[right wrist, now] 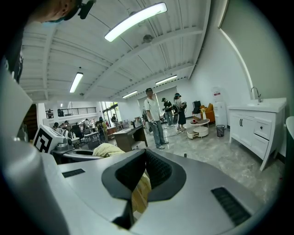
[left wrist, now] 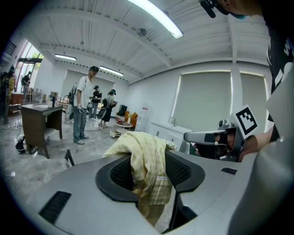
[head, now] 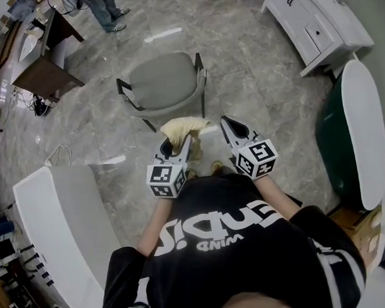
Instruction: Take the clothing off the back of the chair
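A pale yellow piece of clothing (head: 185, 127) hangs bunched just on my side of the back of the grey chair (head: 164, 83). My left gripper (head: 177, 143) is shut on the clothing (left wrist: 146, 158), which drapes over and down between its pads. My right gripper (head: 233, 130) is right beside it, level with it. In the right gripper view its tips (right wrist: 145, 152) meet, and yellow cloth (right wrist: 140, 195) shows through the gap below them; I cannot tell whether any of it is pinched. The rest of the bundle (right wrist: 108, 149) lies off to its left.
A white table (head: 65, 218) stands at my left and a long white oval board (head: 369, 138) at my right. A white cabinet (head: 314, 16) is at the far right, a dark desk (head: 42, 68) at the far left. A person (head: 103, 8) stands beyond the chair.
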The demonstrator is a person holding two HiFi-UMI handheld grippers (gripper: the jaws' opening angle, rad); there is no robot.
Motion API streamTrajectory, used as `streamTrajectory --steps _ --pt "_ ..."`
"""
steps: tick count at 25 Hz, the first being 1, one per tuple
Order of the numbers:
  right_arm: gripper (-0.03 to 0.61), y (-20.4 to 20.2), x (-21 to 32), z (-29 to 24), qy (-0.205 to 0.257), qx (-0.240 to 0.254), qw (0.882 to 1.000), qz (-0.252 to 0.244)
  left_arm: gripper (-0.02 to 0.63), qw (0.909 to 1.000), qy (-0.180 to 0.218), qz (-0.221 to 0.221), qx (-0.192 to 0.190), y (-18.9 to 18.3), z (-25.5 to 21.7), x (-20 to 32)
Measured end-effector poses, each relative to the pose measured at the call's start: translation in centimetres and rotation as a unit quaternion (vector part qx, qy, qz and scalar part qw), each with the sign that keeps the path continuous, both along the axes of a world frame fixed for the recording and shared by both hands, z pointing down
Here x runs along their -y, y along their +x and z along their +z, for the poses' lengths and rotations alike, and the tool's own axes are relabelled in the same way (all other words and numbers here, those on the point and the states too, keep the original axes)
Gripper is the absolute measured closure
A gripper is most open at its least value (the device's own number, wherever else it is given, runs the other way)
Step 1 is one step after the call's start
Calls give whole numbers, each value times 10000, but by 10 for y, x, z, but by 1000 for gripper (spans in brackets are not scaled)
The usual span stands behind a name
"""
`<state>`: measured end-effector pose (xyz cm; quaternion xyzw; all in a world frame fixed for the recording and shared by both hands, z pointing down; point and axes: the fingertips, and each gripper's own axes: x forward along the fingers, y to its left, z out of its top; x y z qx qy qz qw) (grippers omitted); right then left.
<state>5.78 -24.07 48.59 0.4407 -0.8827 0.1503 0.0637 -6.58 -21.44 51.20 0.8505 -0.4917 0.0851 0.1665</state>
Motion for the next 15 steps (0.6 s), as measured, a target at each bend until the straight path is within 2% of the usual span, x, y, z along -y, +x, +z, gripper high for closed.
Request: streamTrajectory --steps 15 --pt "565 1 -2 1 62 -98 9999 -21 419 9994 205 -239 -129 -11 -22 3"
